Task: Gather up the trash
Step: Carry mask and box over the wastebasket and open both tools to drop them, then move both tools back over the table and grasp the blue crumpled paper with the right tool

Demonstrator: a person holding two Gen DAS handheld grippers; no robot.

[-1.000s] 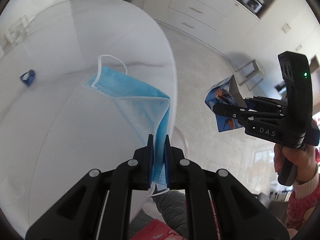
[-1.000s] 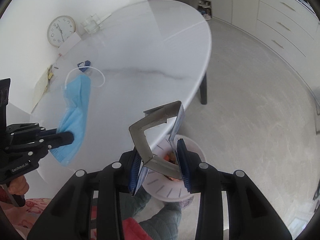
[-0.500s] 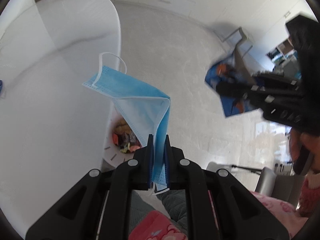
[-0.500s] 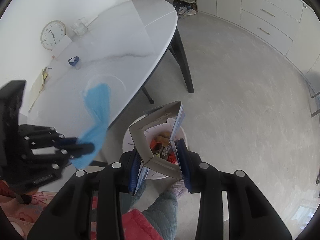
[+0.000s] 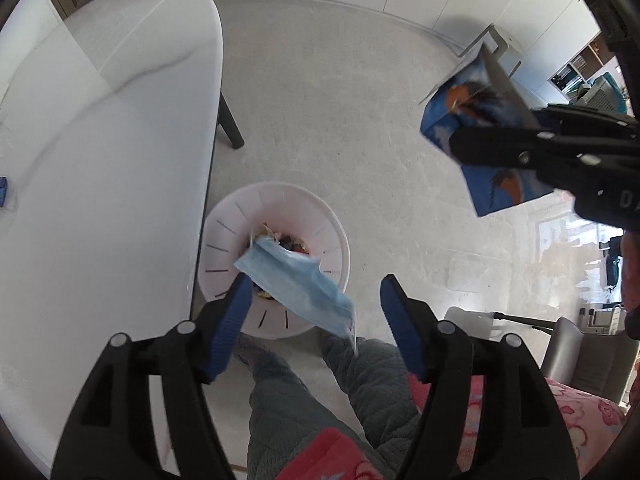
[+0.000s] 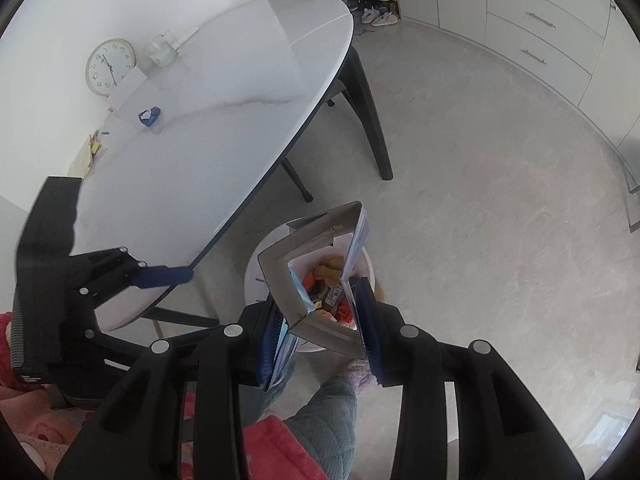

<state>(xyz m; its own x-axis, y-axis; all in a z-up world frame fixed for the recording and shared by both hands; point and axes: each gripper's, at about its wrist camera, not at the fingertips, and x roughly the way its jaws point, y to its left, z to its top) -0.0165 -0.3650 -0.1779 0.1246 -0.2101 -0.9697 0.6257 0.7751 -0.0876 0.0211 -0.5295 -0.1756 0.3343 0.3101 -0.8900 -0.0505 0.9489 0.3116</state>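
Table (image 5: 100, 152) on the left, white marble top, mostly bare. One small blue scrap (image 6: 149, 117) lies on it near the wall end, beside a clock (image 6: 111, 67) and a glass dish (image 6: 160, 51) — judged to be trash not yet picked up. Some yellowish paper (image 6: 89, 153) at the table's far edge too; cannot tell if it counts as trash.

Left gripper (image 5: 316, 308): jaws wide apart, holding nothing. The mask (image 5: 298, 280) sits in the air between the blue pads, touching neither as far as can be seen, directly above the bin (image 5: 332, 236). Judged: released, on its way in.

Bin is white, slotted wall, on the floor just beside the table edge. Already holds mixed wrappers at the bottom — so some collecting is done.

Right gripper (image 6: 320, 328): closed on a flattened box (image 6: 316, 276), blue printed outside, grey card inside, squeezed into a diamond between the pads. From the right wrist view it hangs over the bin; from the left wrist view it looks off to the side and higher. Not let go yet.

Tally, as a judgement: mask nearly done, box next, blue scrap on the table left.
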